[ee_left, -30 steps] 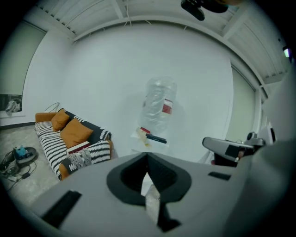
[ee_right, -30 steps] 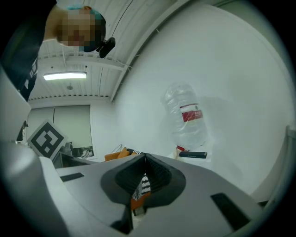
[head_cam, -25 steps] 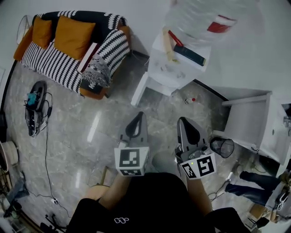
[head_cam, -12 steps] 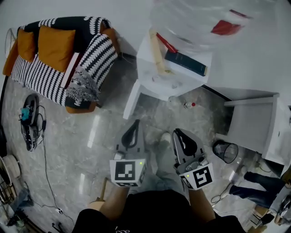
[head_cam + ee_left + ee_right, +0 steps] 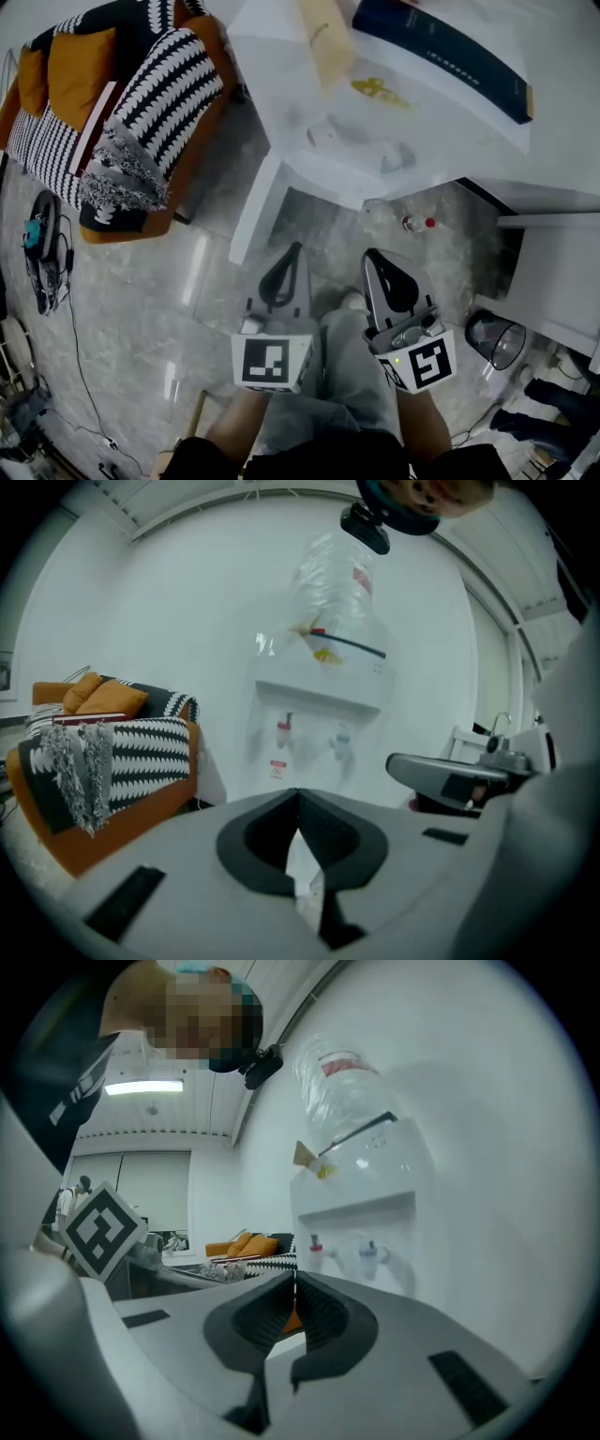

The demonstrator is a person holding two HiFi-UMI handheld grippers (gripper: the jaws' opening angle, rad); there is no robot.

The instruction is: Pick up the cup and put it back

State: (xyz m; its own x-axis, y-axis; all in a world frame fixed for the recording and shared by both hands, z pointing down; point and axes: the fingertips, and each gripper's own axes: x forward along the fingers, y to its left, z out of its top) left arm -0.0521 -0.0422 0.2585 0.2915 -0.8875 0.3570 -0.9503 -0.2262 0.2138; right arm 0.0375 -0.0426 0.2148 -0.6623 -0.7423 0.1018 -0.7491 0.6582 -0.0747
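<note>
Head view has the left gripper and the right gripper held side by side over the floor, both aimed at the water dispenser — a ready carry, I judge, with no reach begun. Each gripper view shows its jaws pressed together with nothing between them, sensible while there is nothing to take. No cup shows in any view, so its place cannot be told — it may sit near the dispenser's taps

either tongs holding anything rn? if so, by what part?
Nothing is held. The left tongs and the right tongs are both shut tip to tip, with nothing between the jaws.
</note>
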